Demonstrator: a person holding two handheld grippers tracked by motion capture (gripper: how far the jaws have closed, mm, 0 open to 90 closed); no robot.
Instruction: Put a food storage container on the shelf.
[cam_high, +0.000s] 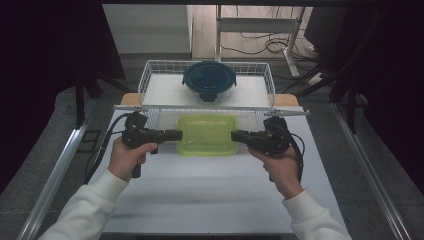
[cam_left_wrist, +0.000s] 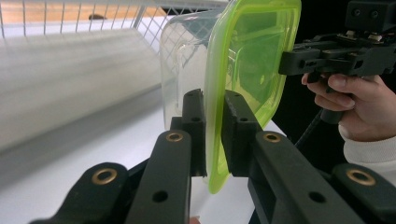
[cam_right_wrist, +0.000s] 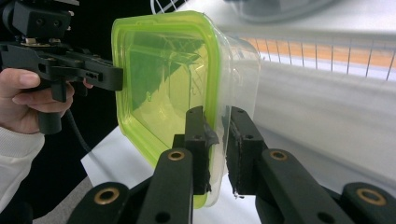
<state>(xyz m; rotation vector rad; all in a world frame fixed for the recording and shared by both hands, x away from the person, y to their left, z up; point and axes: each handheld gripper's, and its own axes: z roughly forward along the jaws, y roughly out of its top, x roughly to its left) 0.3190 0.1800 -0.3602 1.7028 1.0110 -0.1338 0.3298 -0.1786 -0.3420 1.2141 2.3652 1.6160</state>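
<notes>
A clear container with a green lid (cam_high: 207, 134) sits held between two grippers over the white table (cam_high: 210, 195), just near of the wire basket (cam_high: 150, 75). The left gripper (cam_left_wrist: 212, 126) clamps its left rim, the right gripper (cam_right_wrist: 219, 140) its right rim. A dark-lidded round container (cam_high: 209, 80) rests in the basket's far section.
</notes>
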